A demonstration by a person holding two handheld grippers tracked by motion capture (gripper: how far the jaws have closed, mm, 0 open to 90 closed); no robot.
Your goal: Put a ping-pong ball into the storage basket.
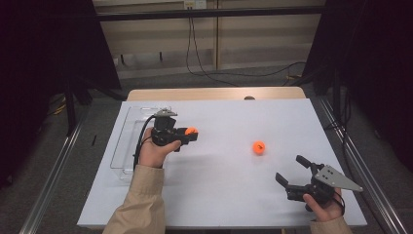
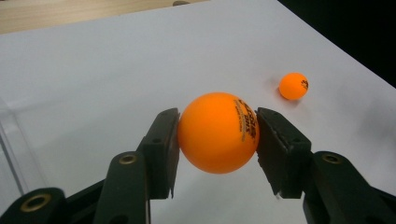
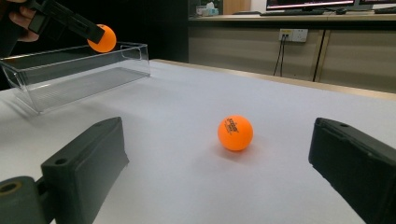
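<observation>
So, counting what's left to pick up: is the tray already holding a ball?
No, the tray is bare inside; one ball lies on the table.

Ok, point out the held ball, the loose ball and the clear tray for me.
Held ball (image 2: 217,133), left gripper view, middle of its front, between the fingers.
Loose ball (image 3: 235,133), right gripper view, centre of the ball.
Clear tray (image 3: 79,77), right gripper view, its near side wall.

Light falls evenly from above on the white desk (image 1: 219,195), with soft, faint shadows. The room around is dark. The high view looks slightly soft, perhaps low resolution.
</observation>
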